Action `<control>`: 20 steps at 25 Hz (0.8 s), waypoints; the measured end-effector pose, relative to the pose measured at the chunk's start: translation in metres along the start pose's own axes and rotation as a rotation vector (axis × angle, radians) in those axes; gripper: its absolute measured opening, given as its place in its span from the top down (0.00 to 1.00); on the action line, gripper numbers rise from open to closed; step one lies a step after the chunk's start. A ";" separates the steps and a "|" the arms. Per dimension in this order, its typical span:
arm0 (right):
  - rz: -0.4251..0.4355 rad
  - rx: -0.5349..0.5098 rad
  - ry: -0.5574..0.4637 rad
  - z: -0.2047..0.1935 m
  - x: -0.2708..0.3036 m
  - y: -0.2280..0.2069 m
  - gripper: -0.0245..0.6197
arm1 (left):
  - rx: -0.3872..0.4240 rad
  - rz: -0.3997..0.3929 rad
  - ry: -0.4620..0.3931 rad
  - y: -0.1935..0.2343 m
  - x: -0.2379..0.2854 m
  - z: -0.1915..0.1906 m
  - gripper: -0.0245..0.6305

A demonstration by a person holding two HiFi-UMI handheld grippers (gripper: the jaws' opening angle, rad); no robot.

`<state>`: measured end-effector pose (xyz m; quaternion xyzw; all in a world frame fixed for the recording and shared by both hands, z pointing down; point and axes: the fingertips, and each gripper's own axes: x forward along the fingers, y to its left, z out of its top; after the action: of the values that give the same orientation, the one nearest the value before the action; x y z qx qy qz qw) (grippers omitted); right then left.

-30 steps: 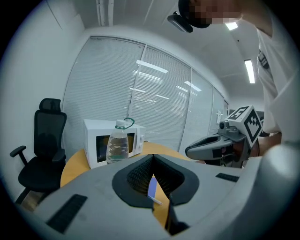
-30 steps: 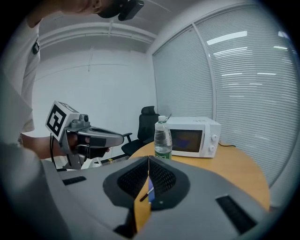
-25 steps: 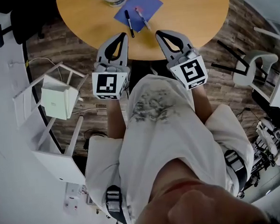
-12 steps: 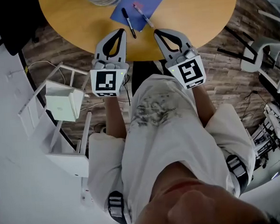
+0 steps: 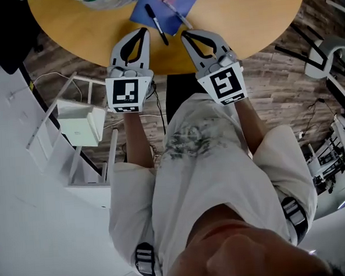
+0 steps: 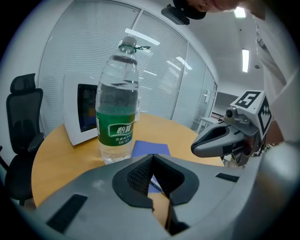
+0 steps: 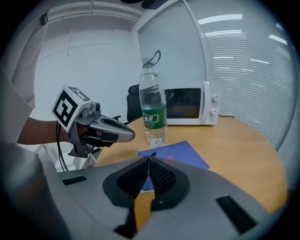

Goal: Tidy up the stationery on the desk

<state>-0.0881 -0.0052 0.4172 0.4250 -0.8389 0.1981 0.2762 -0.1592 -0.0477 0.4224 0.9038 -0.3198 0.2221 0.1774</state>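
A blue notebook [image 5: 170, 0] lies on the round wooden desk [image 5: 252, 13]. A black pen [image 5: 155, 23] and a lighter pen [image 5: 175, 13] rest on it. My left gripper [image 5: 144, 30] is shut and empty, its tip at the desk's near edge just left of the black pen. My right gripper [image 5: 184, 33] is also shut and empty, just below the lighter pen. In the left gripper view the notebook [image 6: 150, 148] lies beyond the closed jaws. The right gripper view shows the notebook [image 7: 180, 154] just past the closed tips.
A water bottle [image 6: 116, 112] with a green label stands on the desk left of the notebook, with a white microwave [image 6: 79, 115] behind it. A white rack [image 5: 81, 125] stands on the floor at the left. Chairs [image 5: 325, 61] stand at the right.
Both grippers have moved forward over the desk's edge, closer to the two pens. The head view has shifted, and both grippers stay shut.
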 end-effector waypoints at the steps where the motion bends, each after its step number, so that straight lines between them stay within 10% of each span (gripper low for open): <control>1: -0.001 0.005 0.009 -0.004 0.005 0.000 0.87 | 0.004 -0.004 0.016 0.002 0.004 -0.005 0.95; 20: -0.014 0.077 0.214 -0.070 0.072 0.011 0.87 | 0.098 -0.064 0.348 0.036 0.059 -0.080 0.95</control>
<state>-0.1114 -0.0025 0.5153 0.4177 -0.7935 0.2724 0.3489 -0.1651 -0.0668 0.5269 0.8691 -0.2442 0.3847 0.1926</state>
